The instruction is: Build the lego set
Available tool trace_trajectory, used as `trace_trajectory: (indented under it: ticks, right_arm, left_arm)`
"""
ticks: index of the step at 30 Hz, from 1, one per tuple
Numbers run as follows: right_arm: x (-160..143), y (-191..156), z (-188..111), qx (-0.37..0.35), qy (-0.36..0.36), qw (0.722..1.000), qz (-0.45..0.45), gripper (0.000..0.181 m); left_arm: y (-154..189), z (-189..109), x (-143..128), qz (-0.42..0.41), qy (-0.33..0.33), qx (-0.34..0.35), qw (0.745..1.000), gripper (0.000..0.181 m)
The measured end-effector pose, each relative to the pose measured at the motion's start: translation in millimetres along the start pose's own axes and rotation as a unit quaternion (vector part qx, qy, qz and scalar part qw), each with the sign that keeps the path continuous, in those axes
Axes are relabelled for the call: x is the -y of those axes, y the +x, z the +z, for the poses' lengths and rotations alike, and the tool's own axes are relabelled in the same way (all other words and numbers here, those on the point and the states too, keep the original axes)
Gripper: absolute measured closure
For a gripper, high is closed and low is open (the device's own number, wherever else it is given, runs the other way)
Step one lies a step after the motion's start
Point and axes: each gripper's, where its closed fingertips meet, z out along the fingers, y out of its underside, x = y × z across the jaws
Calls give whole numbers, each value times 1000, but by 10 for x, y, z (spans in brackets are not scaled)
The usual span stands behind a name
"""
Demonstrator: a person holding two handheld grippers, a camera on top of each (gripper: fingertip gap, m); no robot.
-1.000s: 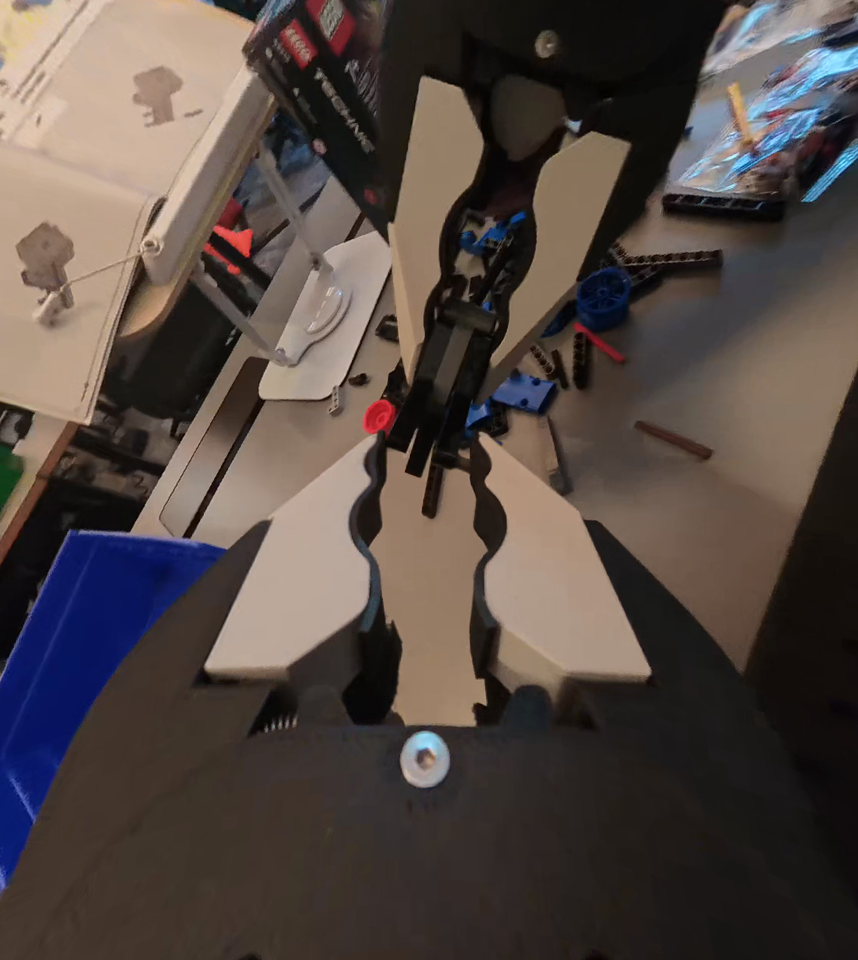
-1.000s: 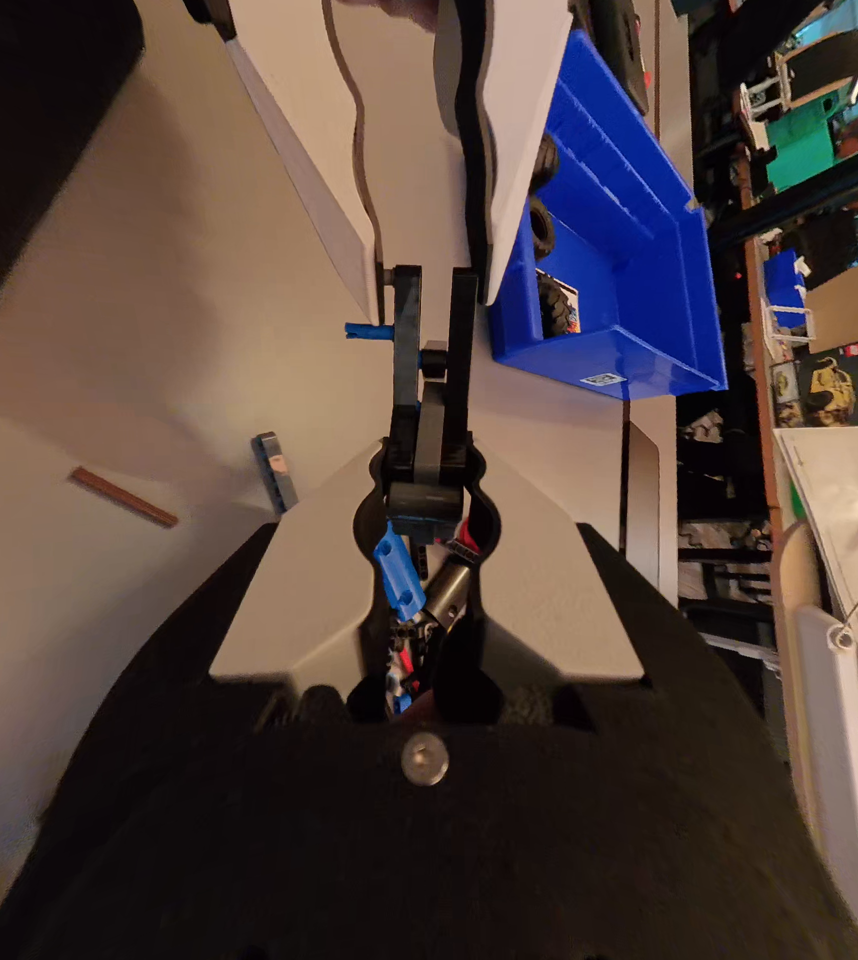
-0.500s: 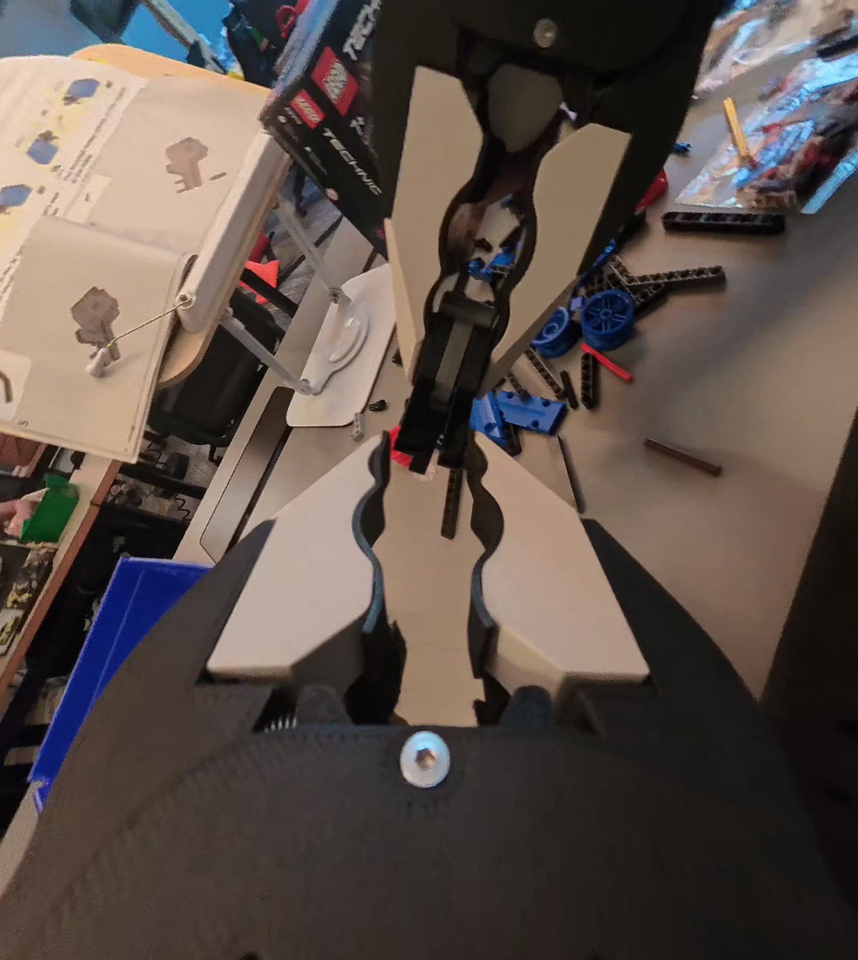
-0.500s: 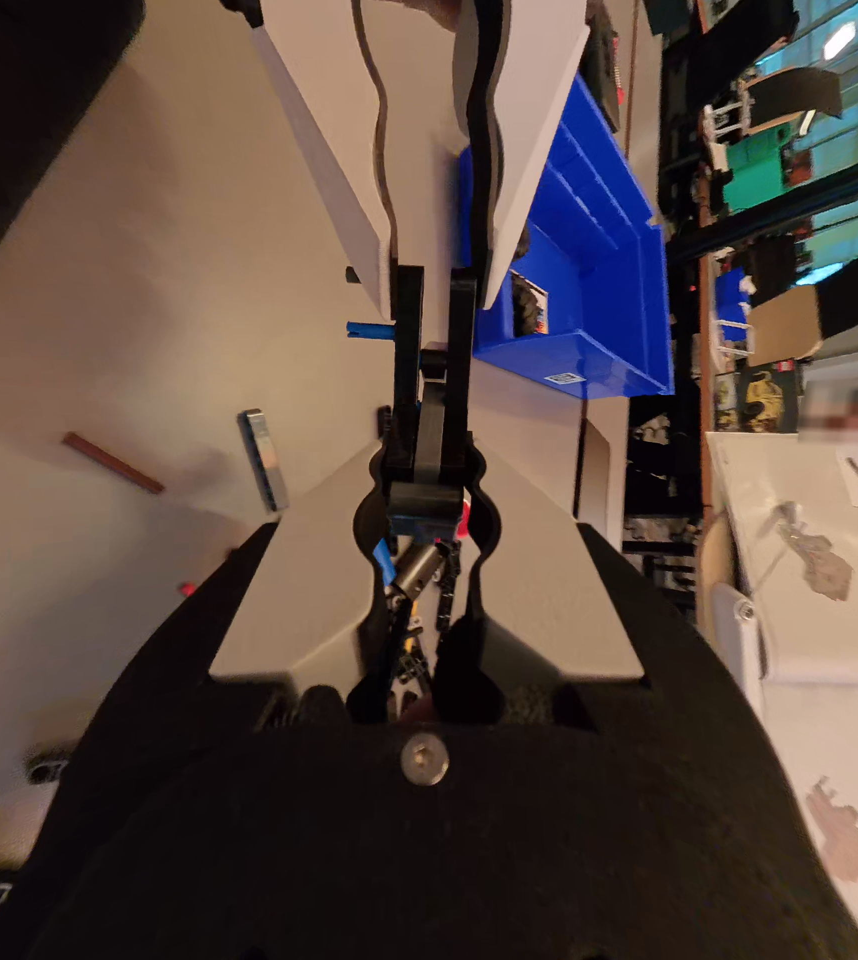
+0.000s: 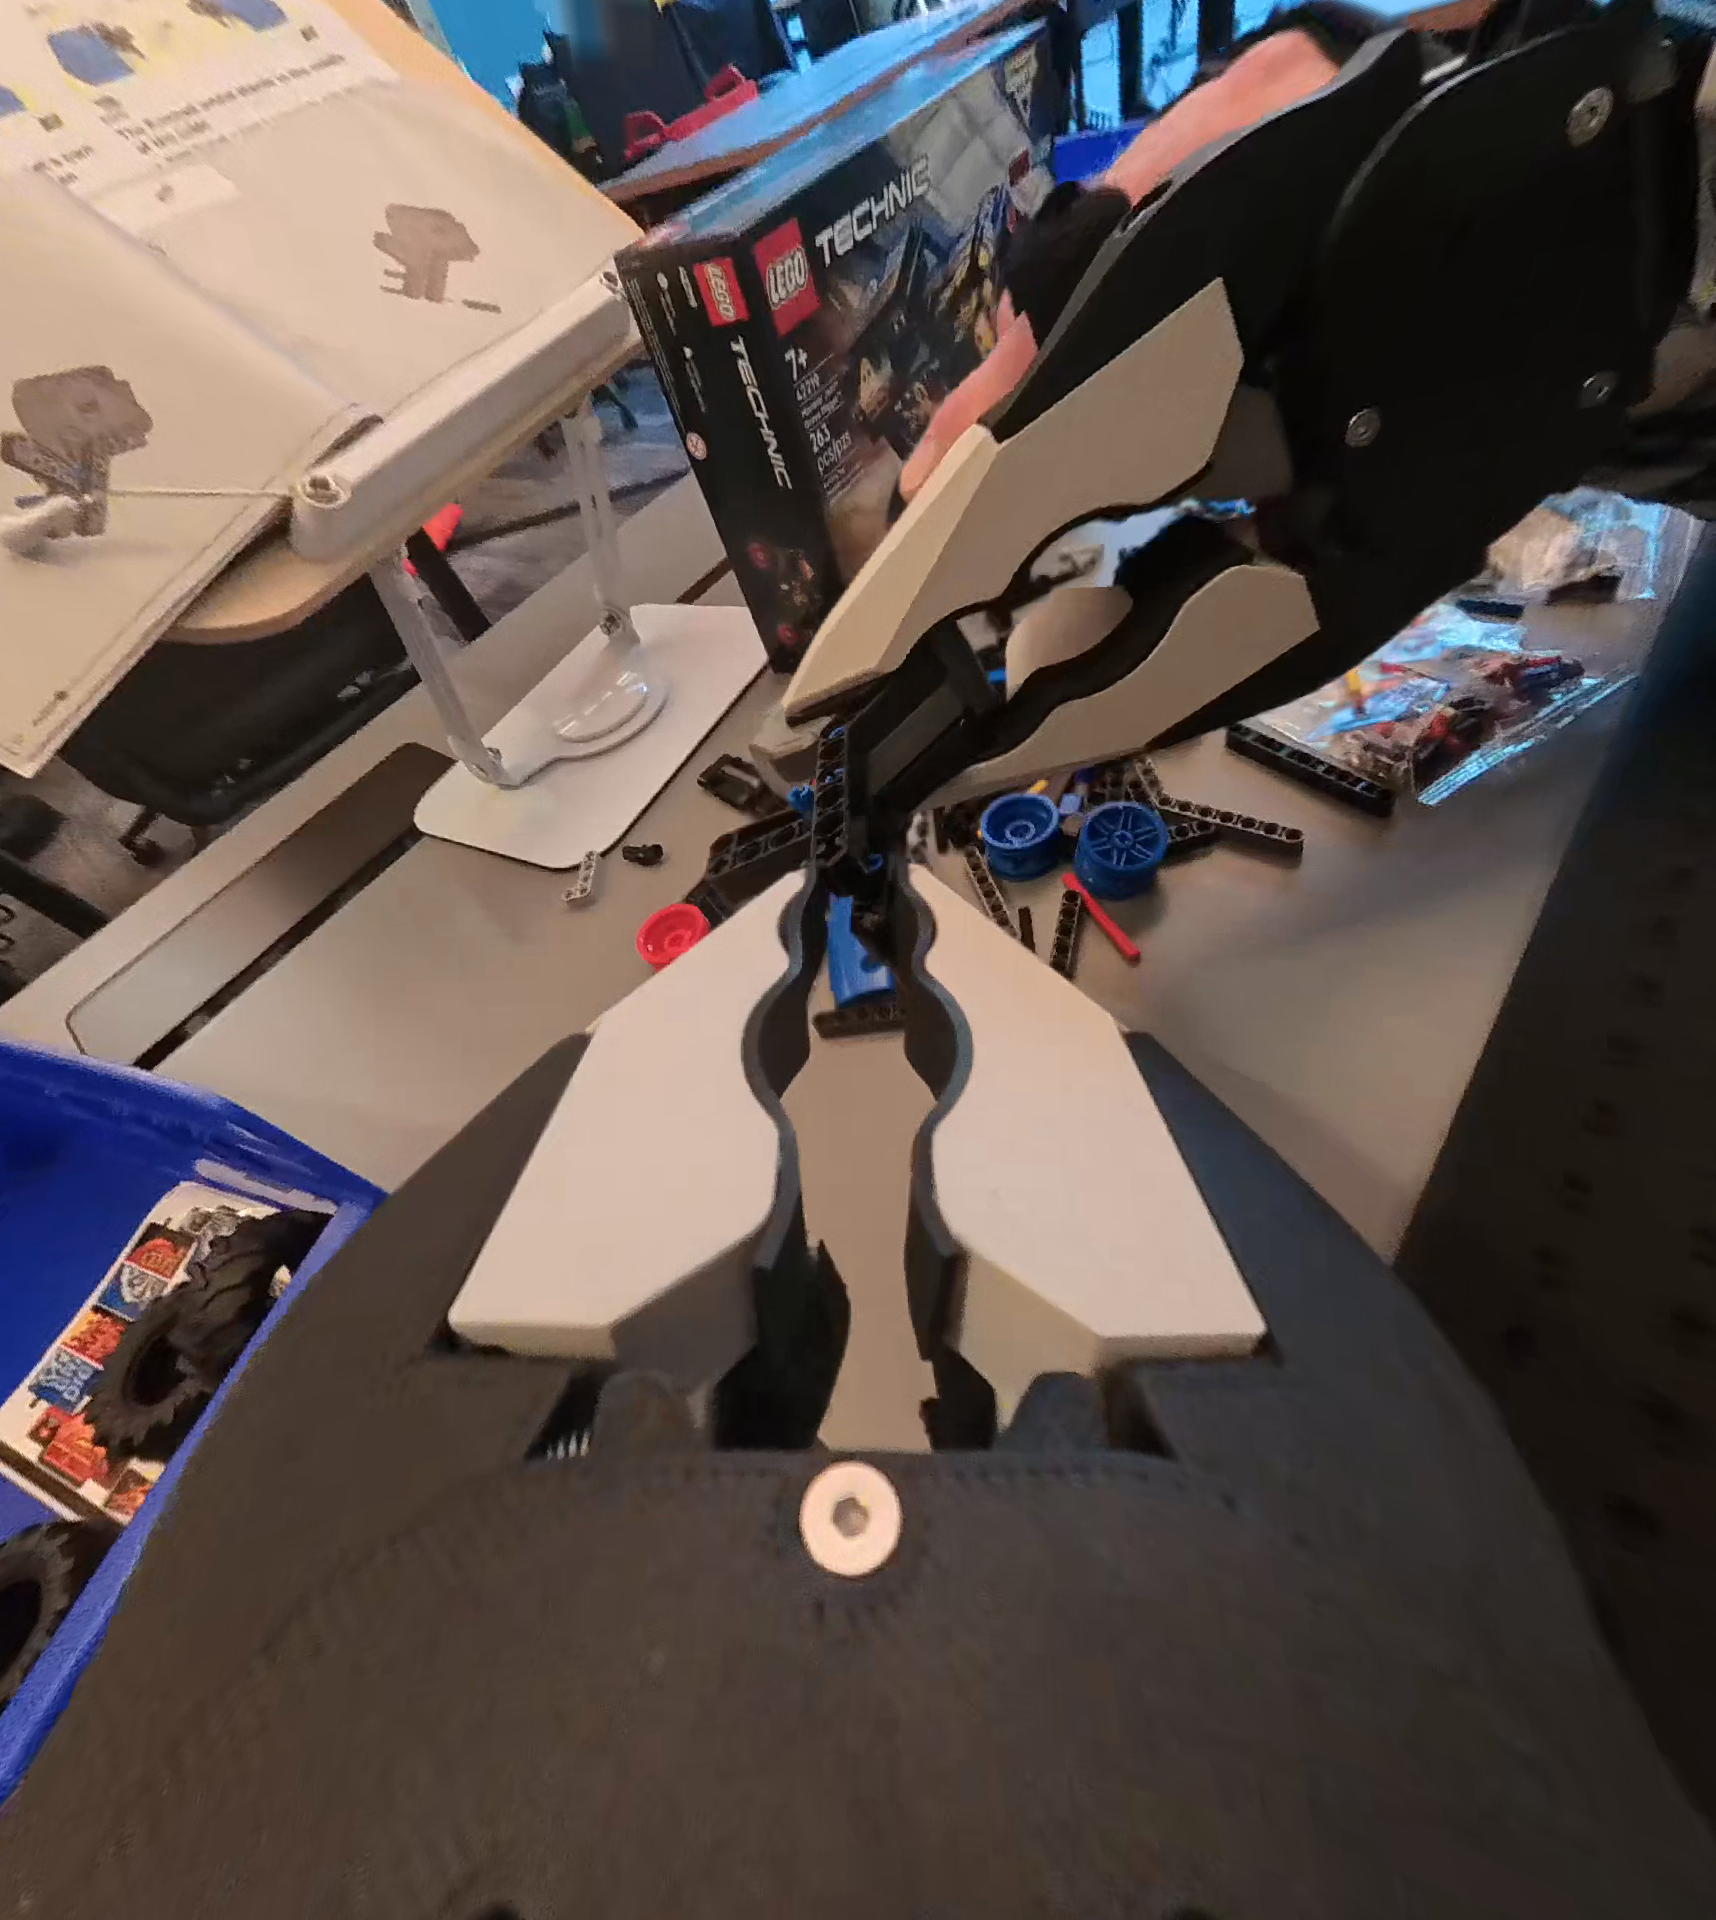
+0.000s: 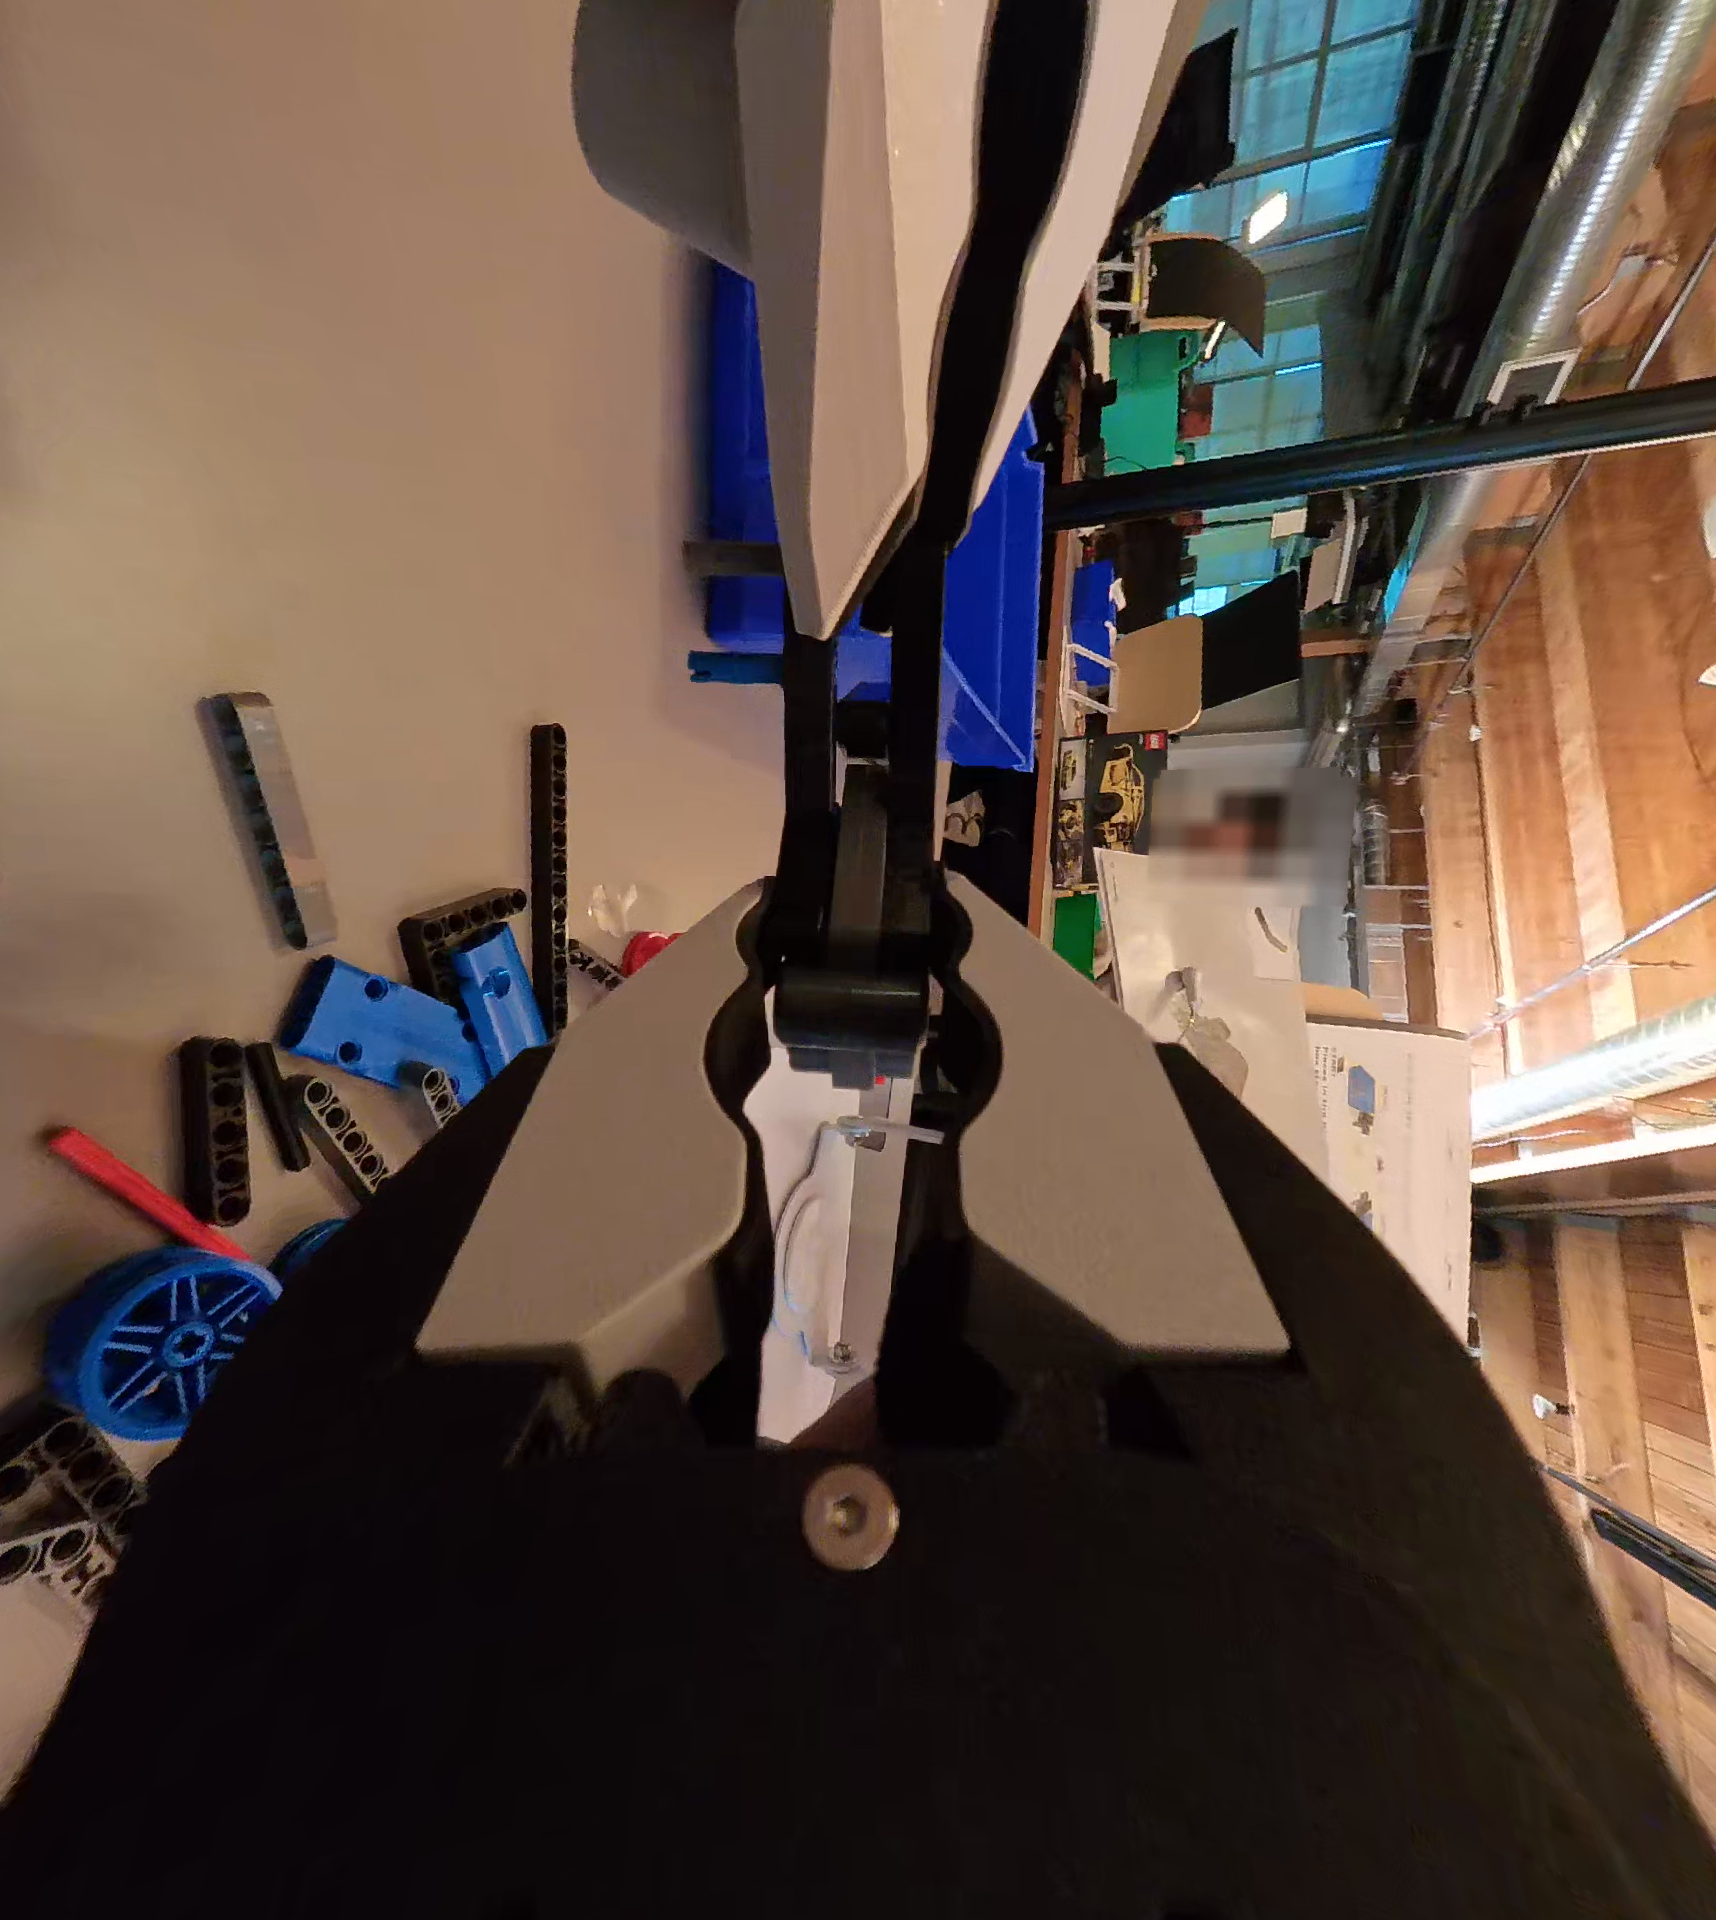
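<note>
although a small black subassembly [image 6: 859, 914] is already pinned together, most of the set looks unbuilt. the grey tabletop [image 5: 1280, 997] carries the largest things: an instruction booklet [image 5: 158, 343] open on a white stand, the set's box [image 5: 812, 416] upright behind the work, and a blue bin [image 5: 12, 1247] at the near left edge with black tyres [image 5: 179, 1351] and a sticker sheet inside, unused. clear bags of parts [image 5: 1488, 675] lie at the far right, whether opened i cannot tell. loose pieces are scattered nearer: two blue wheel hubs [image 5: 1072, 836], black beams [image 6: 547, 862], blue panels [image 6: 397, 1023], a red axle [image 5: 1100, 914], a small red round piece [image 5: 672, 932].

the subassembly hangs in the air above that pile, between both tools. the right tongs [image 6: 849, 935] are narrowed and clamped on its black block end. the left tongs [image 5: 854, 914] stand narrow about its lower tip, though whether they truly grip it i cannot tell. a blue pin [image 6: 734, 665] juts from its side. by my judgement the build is at an early stage, with wheels, panels and stickers all left.
</note>
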Motion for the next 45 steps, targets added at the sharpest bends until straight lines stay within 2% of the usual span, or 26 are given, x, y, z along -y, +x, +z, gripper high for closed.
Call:
trace_trajectory:
  ticks: [4, 14, 16, 18, 20, 23, 28, 30, 33, 37, 41, 45]
  right_arm:
    - [-18, 50, 12, -9, -3, 1000, 13, 141]
    - [-152, 178, -52, -15, -2, 997, 80, 139]
    - [-189, 207, -76, -8, 7, 993, 116, 137]
    - [-194, 251, -117, 13, 37, 980, 193, 134]
    - [-183, 261, -159, 62, 74, 953, 286, 133]
    - [-162, 316, -207, 135, 132, 886, 423, 133]
    - [-79, 375, -236, 218, 200, 786, 543, 126]
    - [-75, 368, -214, 242, 210, 756, 571, 127]
    - [-36, 353, -217, 267, 234, 730, 584, 136]
    - [3, 344, -245, 301, 260, 698, 596, 138]
    - [24, 488, -352, 316, 318, 636, 629, 148]
    - [101, 495, -433, 350, 349, 589, 639, 149]
  left_arm:
    - [-45, -1, 50, 33, 12, 41, 999, 177]
    - [-121, -27, 166, 100, 32, 109, 988, 178]
    - [-136, -35, 183, 122, 32, 127, 984, 178]
    - [-158, -50, 197, 151, 32, 150, 977, 178]
    - [-144, -55, 206, 176, 31, 161, 971, 178]
    - [-111, -60, 261, 209, 40, 177, 961, 178]
    - [-34, -35, 336, 257, 51, 187, 947, 178]
    - [-16, -32, 360, 274, 53, 195, 940, 178]
    - [7, -42, 392, 292, 60, 201, 933, 178]
    - [53, -75, 432, 305, 76, 198, 929, 178]
    - [62, -147, 493, 315, 90, 208, 922, 178]
    - [176, -205, 631, 346, 103, 205, 910, 179]
